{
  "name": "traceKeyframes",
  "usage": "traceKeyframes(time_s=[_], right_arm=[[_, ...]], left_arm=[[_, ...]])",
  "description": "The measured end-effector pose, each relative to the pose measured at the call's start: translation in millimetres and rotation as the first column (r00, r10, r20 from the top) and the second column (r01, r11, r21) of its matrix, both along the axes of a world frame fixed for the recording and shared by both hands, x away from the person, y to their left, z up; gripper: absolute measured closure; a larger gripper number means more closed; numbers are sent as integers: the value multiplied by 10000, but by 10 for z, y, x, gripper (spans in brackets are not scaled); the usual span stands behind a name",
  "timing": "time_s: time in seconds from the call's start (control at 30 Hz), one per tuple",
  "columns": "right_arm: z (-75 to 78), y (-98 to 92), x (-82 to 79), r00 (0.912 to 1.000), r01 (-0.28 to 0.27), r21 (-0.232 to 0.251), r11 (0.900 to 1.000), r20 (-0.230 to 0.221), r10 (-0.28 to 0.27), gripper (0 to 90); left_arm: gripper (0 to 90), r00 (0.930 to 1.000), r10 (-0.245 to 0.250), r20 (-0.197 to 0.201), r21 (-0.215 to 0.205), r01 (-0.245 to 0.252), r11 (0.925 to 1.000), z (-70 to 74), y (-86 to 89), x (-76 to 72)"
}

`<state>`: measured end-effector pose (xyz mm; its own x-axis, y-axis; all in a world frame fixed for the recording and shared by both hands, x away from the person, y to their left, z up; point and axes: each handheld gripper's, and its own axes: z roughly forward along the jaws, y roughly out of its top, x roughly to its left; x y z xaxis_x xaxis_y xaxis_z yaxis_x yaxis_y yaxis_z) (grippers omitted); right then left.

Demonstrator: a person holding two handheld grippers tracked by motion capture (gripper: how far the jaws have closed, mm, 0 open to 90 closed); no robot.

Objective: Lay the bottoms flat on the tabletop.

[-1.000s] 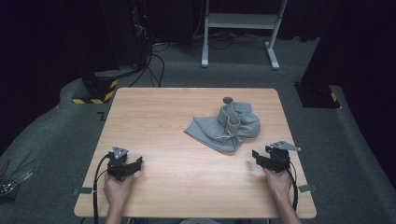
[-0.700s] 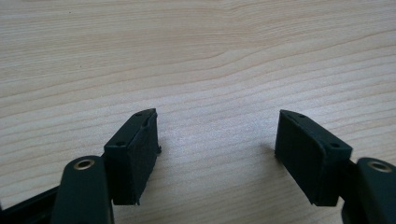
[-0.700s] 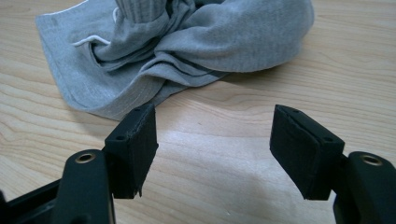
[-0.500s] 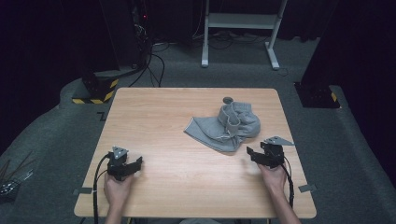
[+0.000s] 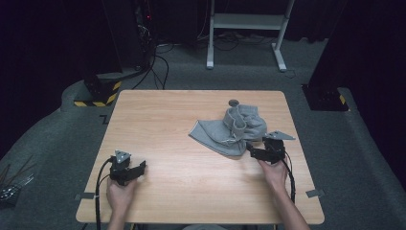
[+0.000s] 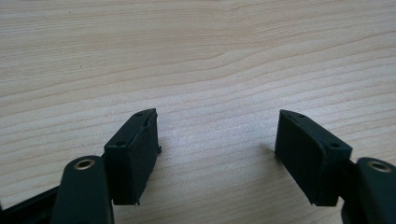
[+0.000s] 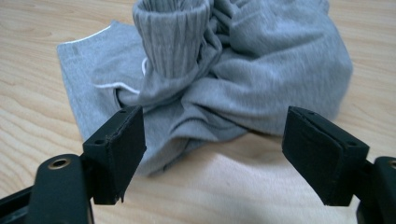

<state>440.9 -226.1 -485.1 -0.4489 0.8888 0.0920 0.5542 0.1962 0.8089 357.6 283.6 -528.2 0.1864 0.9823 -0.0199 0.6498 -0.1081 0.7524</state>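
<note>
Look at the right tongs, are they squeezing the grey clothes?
No, the right tongs stand wide open just short of the crumpled grey clothes, with bare table between their pads.

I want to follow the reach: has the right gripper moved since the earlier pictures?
Yes. The right gripper moved up the high view toward the grey garment, which stayed put; its jaws have just been opening, nothing between them.

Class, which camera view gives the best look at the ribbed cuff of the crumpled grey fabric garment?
The right gripper view: the ribbed cuff of the crumpled grey fabric garment stands close and sharp, its ribs plain. The high view shows the cuff small and without detail. The left gripper view faces bare wooden table.
</note>
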Motion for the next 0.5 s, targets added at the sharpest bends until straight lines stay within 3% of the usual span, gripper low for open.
traceKeyframes(time_s=[0.5], right_arm=[[7,164,265,9999,3,110,9999,-108,-1,146]], left_arm=[[303,10000,15,7,-89,-15,10000,0,12,0]])
